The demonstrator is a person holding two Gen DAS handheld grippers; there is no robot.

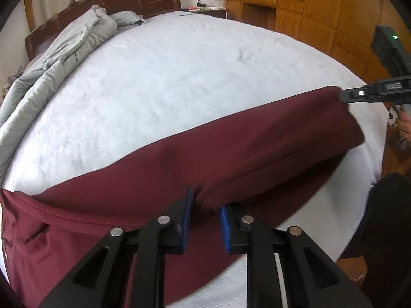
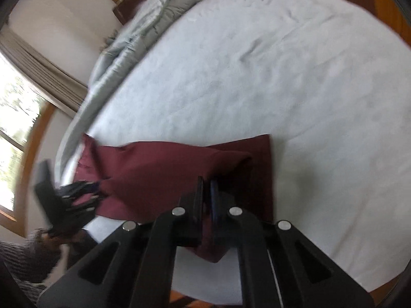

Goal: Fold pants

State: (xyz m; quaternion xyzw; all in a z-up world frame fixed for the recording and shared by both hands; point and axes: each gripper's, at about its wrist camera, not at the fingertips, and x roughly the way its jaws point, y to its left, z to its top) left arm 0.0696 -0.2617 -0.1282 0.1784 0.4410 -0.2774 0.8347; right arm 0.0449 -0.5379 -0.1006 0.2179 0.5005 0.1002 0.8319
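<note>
Matt maroon cloth pants [image 1: 231, 148] (smooth)

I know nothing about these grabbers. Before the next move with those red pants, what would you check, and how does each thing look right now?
1. Right gripper pinching the pants: ok, its jaws are nearly closed on the fabric end.
2. Left gripper gripping: not ok, its jaws stand open with cloth between them.
3. Pants lie flat: not ok, the cloth is bunched into ridges near the left gripper.
4. Bed sheet beyond the pants has room: ok.
5. Grey duvet out of the way: ok, heaped along the far side.
6. Both legs aligned: cannot tell.
</note>
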